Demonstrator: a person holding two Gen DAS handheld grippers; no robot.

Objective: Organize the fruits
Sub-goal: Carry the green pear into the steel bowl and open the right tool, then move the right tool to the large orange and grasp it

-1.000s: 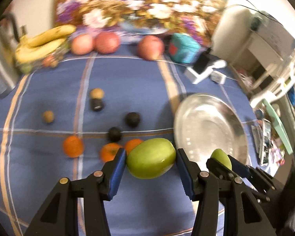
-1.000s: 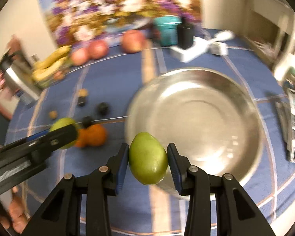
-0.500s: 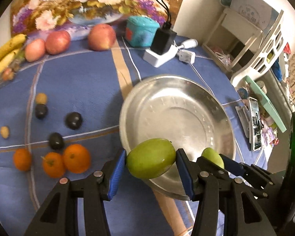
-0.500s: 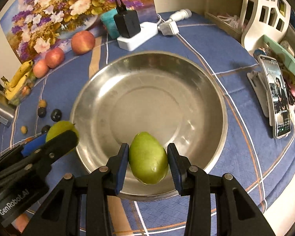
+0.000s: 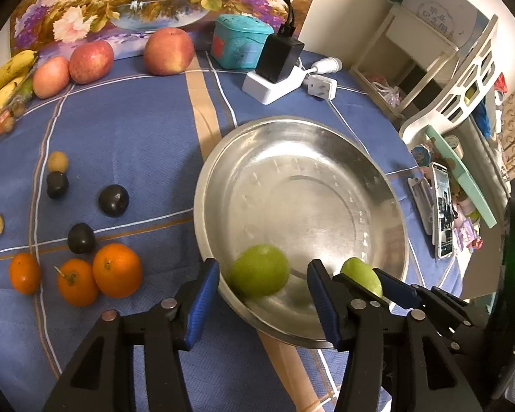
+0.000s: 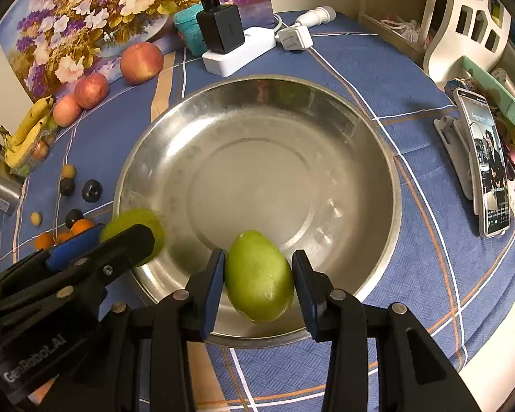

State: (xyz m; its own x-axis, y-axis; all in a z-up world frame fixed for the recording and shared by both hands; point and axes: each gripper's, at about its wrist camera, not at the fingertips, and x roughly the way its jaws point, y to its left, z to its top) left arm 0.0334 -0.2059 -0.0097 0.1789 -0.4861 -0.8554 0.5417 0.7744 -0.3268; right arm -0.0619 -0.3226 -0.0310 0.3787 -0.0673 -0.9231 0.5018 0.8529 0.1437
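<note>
A wide steel bowl (image 5: 292, 123) (image 6: 257, 80) sits on the blue checked cloth. My left gripper (image 5: 262, 298) hangs over the bowl's near left rim and its jaws are opening. A round green fruit (image 5: 259, 269) (image 6: 134, 230), blurred, is between the blue pads but touches neither and lies low against the bowl's inner wall. My right gripper (image 6: 257, 285) is shut on an oval green fruit (image 6: 257, 278) (image 5: 360, 274) above the bowl's near rim. In the right wrist view the left gripper (image 6: 103, 250) shows at the left.
Three oranges (image 5: 116, 269) and dark plums (image 5: 113, 201) lie left of the bowl. Apples (image 5: 168, 51) and bananas (image 5: 7, 72) are at the back. A power strip with a charger (image 5: 274, 79) and a teal box (image 5: 240, 46) stand behind the bowl. A phone on a stand (image 6: 484, 164) is at the right edge.
Both grippers swung right from the loose fruit to over the bowl. The left jaws have since widened and the round green fruit has slipped down from between them.
</note>
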